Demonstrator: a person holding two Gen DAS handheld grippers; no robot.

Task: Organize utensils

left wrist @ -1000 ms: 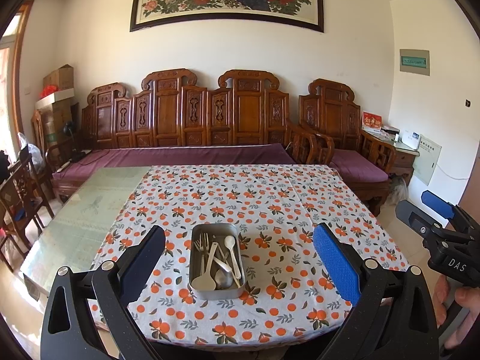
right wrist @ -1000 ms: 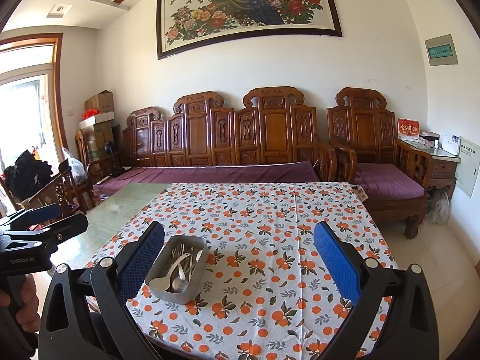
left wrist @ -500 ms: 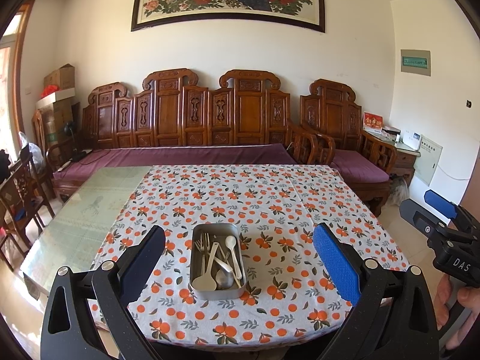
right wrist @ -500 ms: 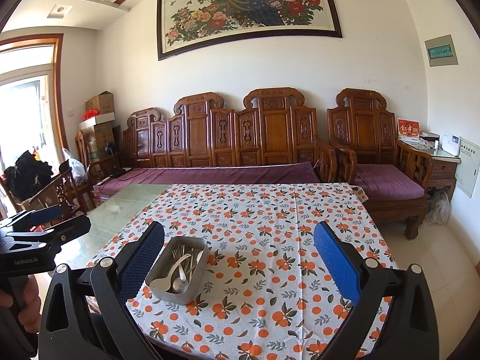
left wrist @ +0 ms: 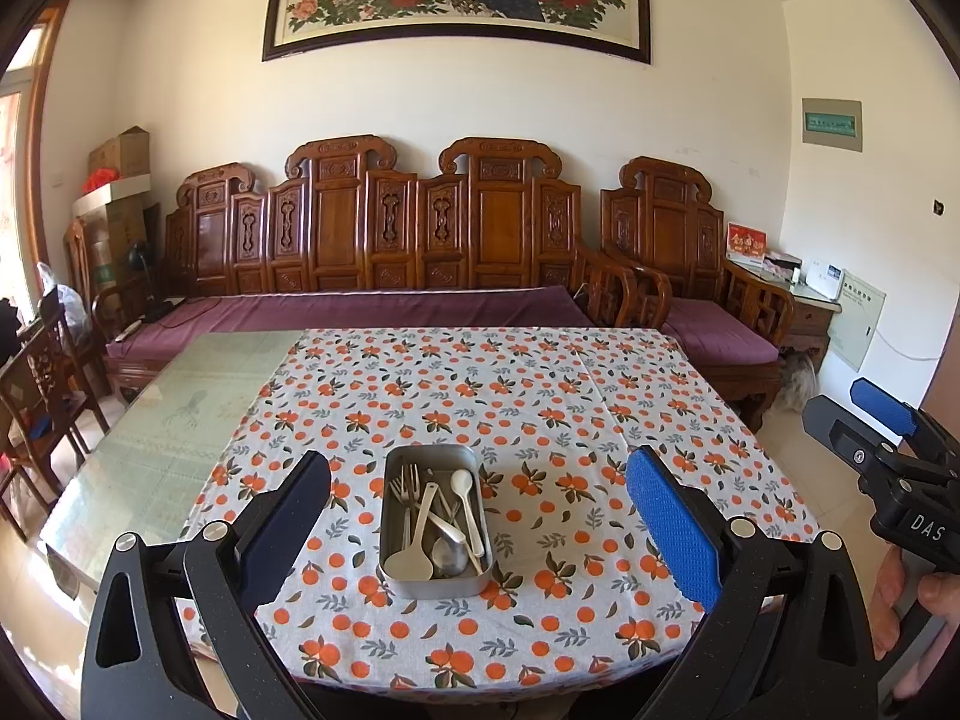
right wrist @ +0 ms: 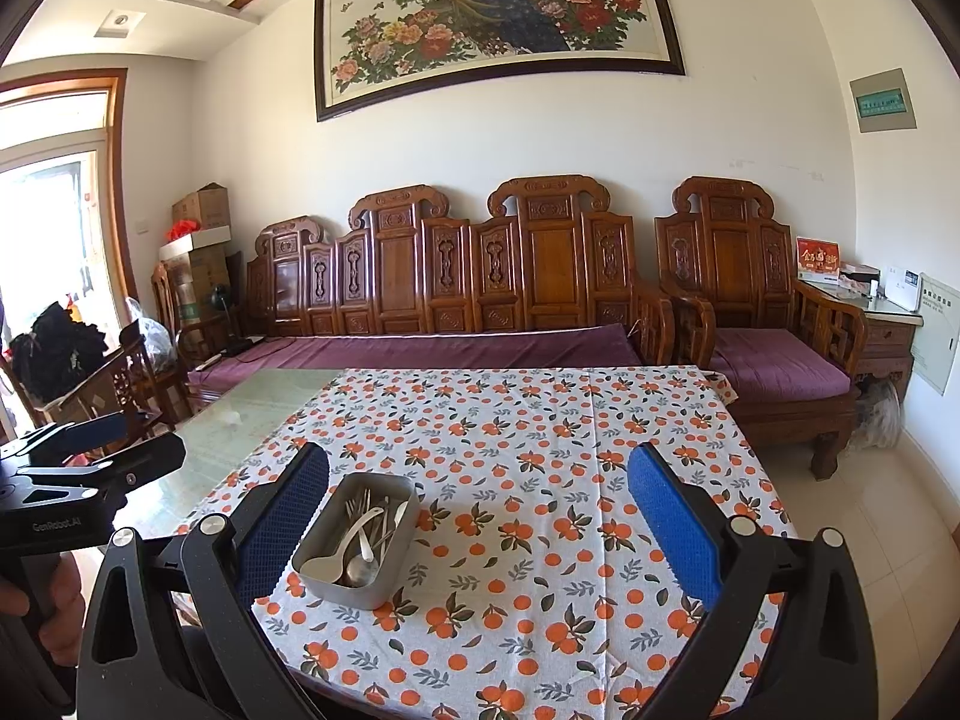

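A grey metal tray (left wrist: 391, 540) sits near the table's front edge on an orange-patterned cloth. It holds several utensils: a white spoon (left wrist: 465, 495), a wide white spoon (left wrist: 411, 561), forks (left wrist: 408, 483) and a metal spoon. The tray also shows in the right wrist view (right wrist: 384, 582), left of centre. My left gripper (left wrist: 480, 540) is open and empty, held above and in front of the tray. My right gripper (right wrist: 480, 534) is open and empty, to the right of the tray. Each gripper shows at the edge of the other's view.
The cloth (left wrist: 540, 420) covers the right part of a glass-topped table (left wrist: 150, 432). A carved wooden sofa (left wrist: 390, 252) with purple cushions stands behind it. Wooden chairs (left wrist: 36, 384) stand at the left. A side table (right wrist: 882, 324) is at the right wall.
Both grippers have drifted only slightly. The tray and utensils have not moved.
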